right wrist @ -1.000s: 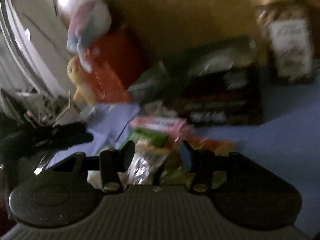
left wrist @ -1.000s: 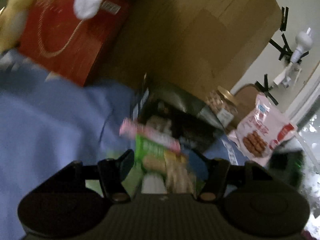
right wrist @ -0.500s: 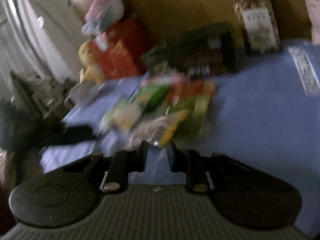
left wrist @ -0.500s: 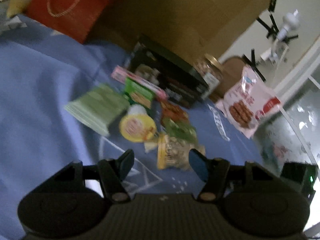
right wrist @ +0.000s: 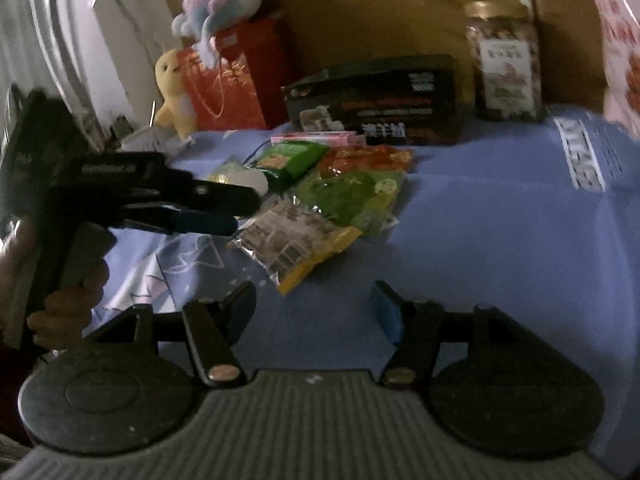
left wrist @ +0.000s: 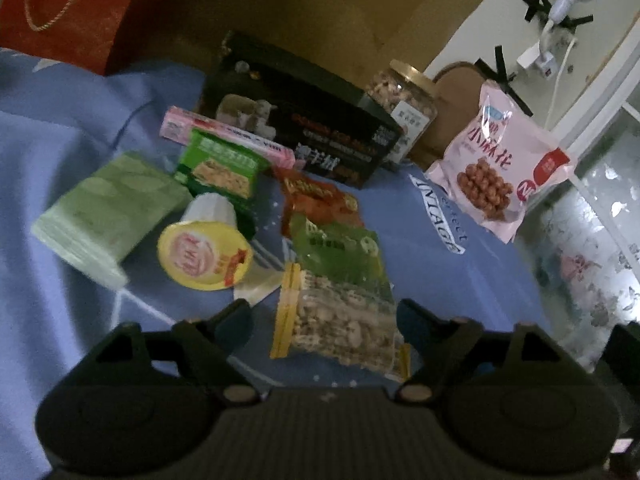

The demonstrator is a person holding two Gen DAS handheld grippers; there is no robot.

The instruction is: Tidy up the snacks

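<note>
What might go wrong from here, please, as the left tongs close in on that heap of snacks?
The left tongs are open around the clear nut packet, which overlaps the green packet; closing might pinch both or drag the heap. The yellow-lidded cup lies tipped on its side nearby and could probably roll if nudged. The right tongs hover open close by, so the two tools may collide over the blue cloth.

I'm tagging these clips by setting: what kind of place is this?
Most likely a bedroom at home, with the snacks spread on a bed: the blue sheet is soft and creased, plush toys sit by a red gift bag, and a large cardboard box stands behind.
</note>
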